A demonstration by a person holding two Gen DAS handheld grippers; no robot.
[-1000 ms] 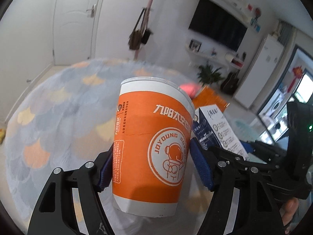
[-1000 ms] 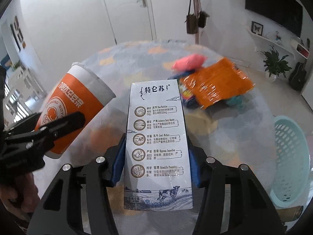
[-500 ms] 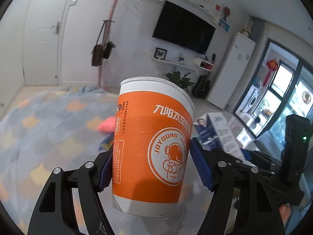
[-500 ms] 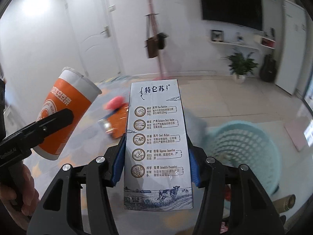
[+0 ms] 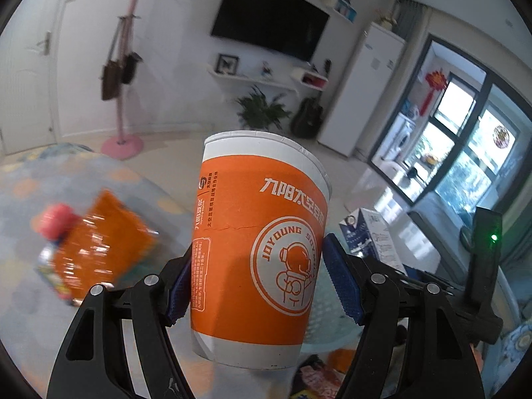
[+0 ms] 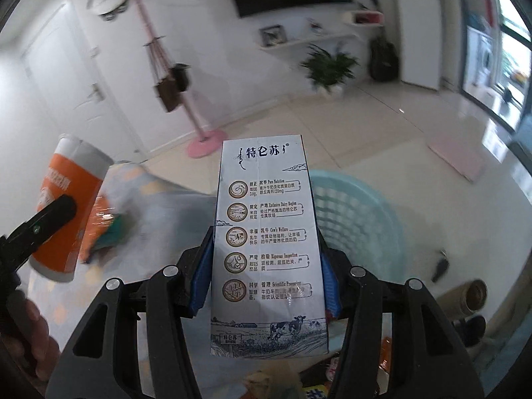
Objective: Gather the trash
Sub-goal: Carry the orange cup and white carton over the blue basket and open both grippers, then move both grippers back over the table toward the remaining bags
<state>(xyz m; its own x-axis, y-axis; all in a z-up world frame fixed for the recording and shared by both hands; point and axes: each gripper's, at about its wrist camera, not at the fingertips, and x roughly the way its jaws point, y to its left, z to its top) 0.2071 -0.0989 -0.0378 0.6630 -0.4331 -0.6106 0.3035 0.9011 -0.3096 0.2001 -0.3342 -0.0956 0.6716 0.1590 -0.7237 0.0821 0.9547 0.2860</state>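
My left gripper is shut on an orange and white paper cup, held upright in the air. My right gripper is shut on a white milk carton, held upright. The cup also shows at the left of the right wrist view, and the carton at the right of the left wrist view. A light blue plastic basket sits on the floor just behind and right of the carton, with trash showing at its near side.
An orange snack bag and a pink item lie on the patterned rug at left. A pink coat stand, a potted plant and a brown cylinder stand on the tiled floor.
Both grippers have swung right and lifted, still holding the cup and carton. The rug and snack bag slid left, and the blue basket now sits close behind the carton.
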